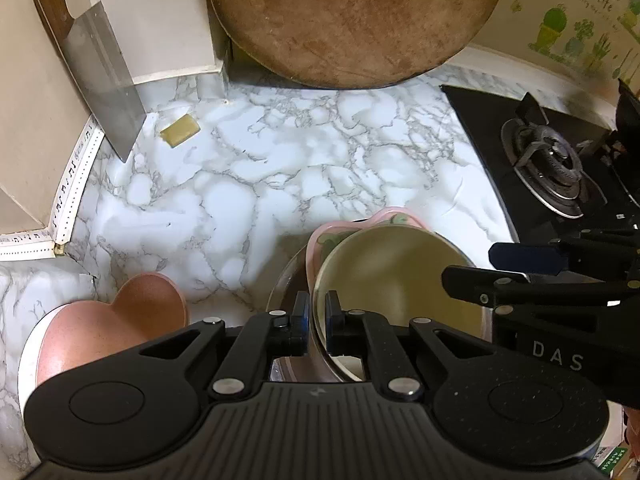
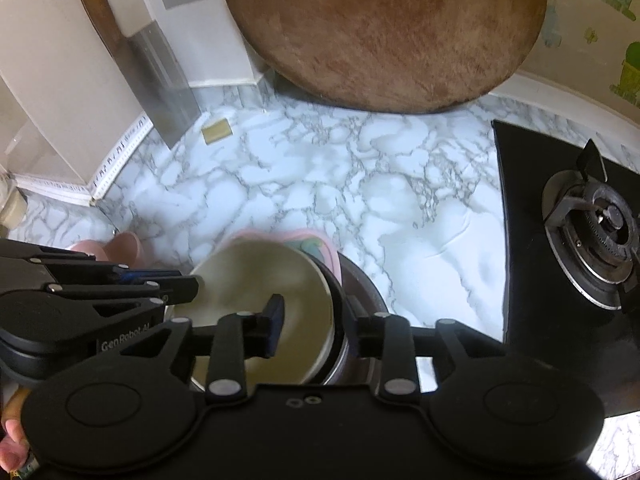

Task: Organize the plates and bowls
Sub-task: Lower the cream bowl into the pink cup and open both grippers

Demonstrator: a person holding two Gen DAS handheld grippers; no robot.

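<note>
Directly ahead of the left tongs, clamped on its thin rim, sits the smooth cream bowl, stacked over a pink scalloped dish on the marbled table. Right tongs straddle the opposite rim, seemingly parted, not pressing.

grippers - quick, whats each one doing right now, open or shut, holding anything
left gripper: shut on the rim of the cream bowl.
right gripper: open, jaws on either side of the bowl's rim, not pressing it.
</note>
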